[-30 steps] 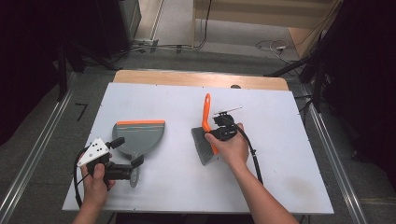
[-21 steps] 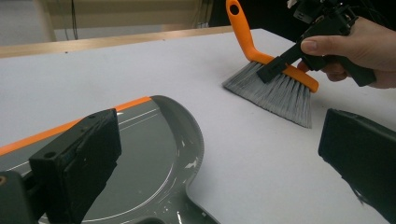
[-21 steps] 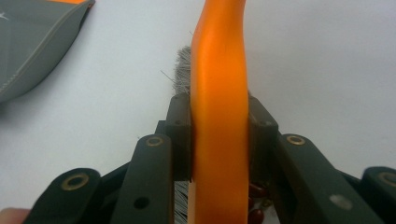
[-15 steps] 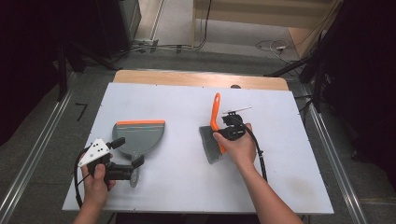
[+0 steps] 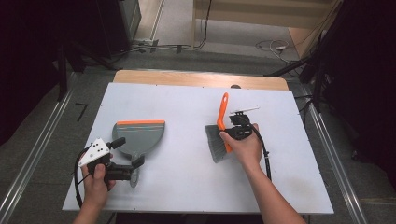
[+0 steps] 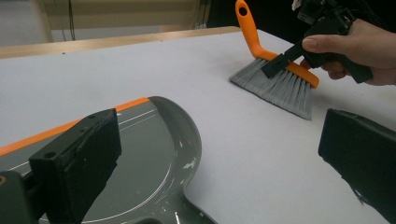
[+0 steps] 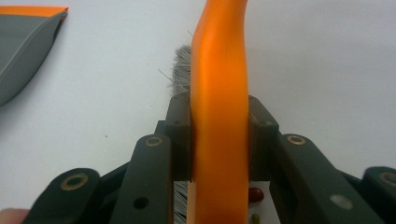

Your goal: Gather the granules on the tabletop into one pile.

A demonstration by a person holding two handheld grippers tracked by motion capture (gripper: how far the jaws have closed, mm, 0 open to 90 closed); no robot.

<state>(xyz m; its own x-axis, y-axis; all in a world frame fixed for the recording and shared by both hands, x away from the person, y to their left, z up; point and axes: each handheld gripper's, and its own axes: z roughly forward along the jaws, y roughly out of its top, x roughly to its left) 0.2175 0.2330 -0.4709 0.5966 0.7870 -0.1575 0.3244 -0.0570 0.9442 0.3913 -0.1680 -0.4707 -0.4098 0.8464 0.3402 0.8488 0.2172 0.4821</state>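
The right gripper [image 5: 232,132], clamping the orange brush [image 5: 222,122], is drifting rightward, away from the dustpan [image 5: 138,136]. The left gripper [image 5: 127,160] is waiting gaping, holding nothing, at lower left.

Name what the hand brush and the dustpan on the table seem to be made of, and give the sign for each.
Brush: smooth orange handle with a soft sheen, likely moulded plastic; fine grey bristles, probably synthetic fibre. Dustpan: glossy grey body that looks like hard plastic, scuffed with pale marks; the orange strip along its lip may be rubber or plastic, hard to tell.
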